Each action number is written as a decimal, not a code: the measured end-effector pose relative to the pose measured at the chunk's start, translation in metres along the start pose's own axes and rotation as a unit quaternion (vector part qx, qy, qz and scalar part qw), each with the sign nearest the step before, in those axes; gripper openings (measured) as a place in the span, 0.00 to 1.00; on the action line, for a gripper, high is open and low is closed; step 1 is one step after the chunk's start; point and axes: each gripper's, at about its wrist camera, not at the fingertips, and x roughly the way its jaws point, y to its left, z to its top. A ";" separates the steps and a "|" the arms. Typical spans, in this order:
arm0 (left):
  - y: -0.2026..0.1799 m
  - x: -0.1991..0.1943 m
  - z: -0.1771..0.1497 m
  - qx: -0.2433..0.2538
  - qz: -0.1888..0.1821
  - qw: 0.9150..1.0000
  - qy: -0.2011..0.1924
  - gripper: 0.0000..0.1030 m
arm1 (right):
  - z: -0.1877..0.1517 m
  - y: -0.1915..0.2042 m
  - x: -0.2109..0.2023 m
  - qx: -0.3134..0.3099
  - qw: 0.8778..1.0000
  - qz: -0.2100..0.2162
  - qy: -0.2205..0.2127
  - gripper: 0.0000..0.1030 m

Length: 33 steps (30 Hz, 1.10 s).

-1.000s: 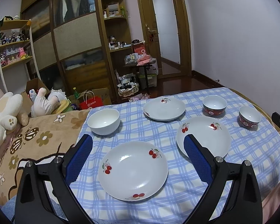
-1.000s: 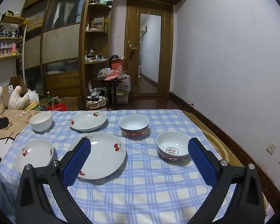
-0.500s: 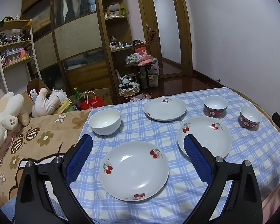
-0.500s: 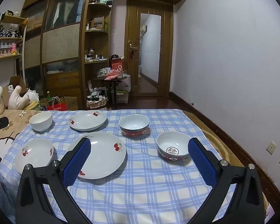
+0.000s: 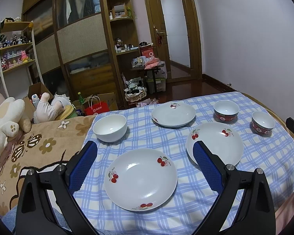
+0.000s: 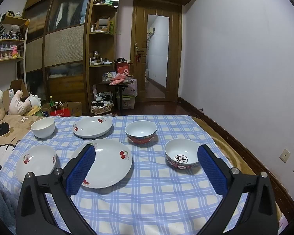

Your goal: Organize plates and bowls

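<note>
Three white cherry-print plates lie on a blue checked cloth (image 5: 186, 205): a near one (image 5: 140, 178), a larger one (image 5: 215, 143) to its right and a far one (image 5: 173, 113). A plain white bowl (image 5: 109, 126) stands at the far left. Two red-patterned bowls stand on the right, one far (image 6: 140, 132) and one near (image 6: 182, 153). My left gripper (image 5: 145, 162) is open and hovers over the near plate with nothing held. My right gripper (image 6: 146, 164) is open too, its fingers straddling the gap between the large plate (image 6: 107, 162) and the near red bowl.
A brown flowered blanket (image 5: 39, 146) with plush toys (image 5: 5, 117) lies left of the cloth. A wooden wardrobe (image 5: 78, 45), shelves, boxes and a cluttered small table (image 5: 147, 68) stand beyond. A white wall (image 6: 245, 68) runs along the right.
Both views have barely shifted; the left view has drifted slightly. No dish has moved and both grippers stay open.
</note>
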 end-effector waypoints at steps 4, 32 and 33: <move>0.000 0.000 0.000 0.000 0.001 1.000 0.001 0.94 | 0.000 0.000 0.000 0.000 1.000 0.000 0.001 1.00; -0.001 0.000 -0.001 0.003 0.000 1.000 0.002 0.94 | 0.000 0.000 0.000 -0.001 1.000 -0.002 0.000 1.00; 0.000 -0.001 -0.002 0.004 0.000 1.000 0.001 0.94 | 0.000 0.000 0.000 -0.001 1.000 -0.001 0.001 1.00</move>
